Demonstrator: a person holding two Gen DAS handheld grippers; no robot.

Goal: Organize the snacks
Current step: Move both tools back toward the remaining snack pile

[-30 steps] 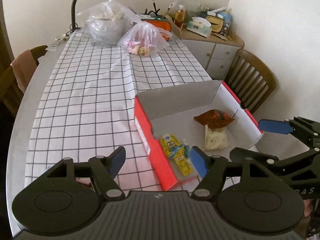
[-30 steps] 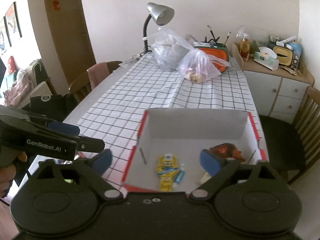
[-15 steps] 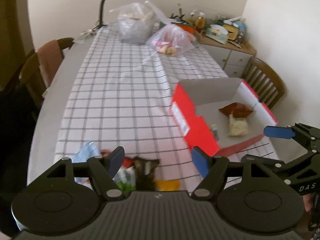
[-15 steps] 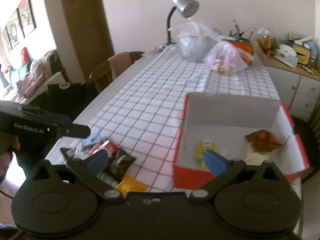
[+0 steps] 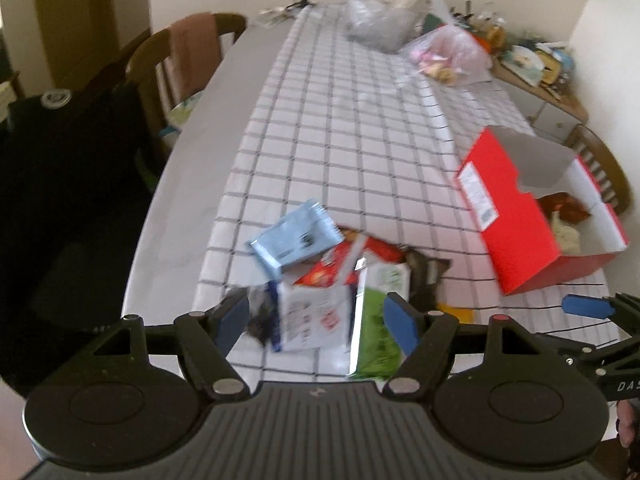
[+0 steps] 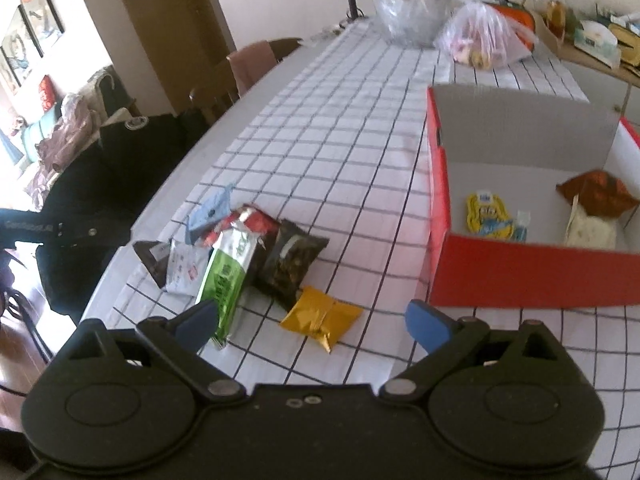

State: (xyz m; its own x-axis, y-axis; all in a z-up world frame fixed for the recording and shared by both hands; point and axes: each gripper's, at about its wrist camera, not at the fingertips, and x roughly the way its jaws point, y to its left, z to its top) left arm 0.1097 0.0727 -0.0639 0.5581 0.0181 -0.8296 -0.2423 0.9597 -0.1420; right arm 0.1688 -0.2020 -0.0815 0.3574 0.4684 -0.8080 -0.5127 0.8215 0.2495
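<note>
Both grippers hang over a heap of snack packets near the table's front edge, neither holding anything.

The left gripper (image 5: 314, 322) has its jaws partly spread with a white packet (image 5: 310, 318) and a green packet (image 5: 378, 330) seen between them, untouched. The right gripper (image 6: 316, 324) has its jaws wide and closing; a gold packet (image 6: 322, 317) lies between them, clear of both pads. Just beyond sit a dark packet (image 6: 292, 260), a red packet (image 6: 256, 222) and a pale blue packet (image 5: 294, 236), overlapping. To the right stands the red box (image 6: 520, 276), open-topped, with a yellow packet (image 6: 486, 214), a brown packet (image 6: 596, 192) and a whitish packet (image 6: 588, 232) inside. Farther along the checked tablecloth (image 6: 340, 136) rest two clear plastic bags (image 6: 486, 38).
</note>
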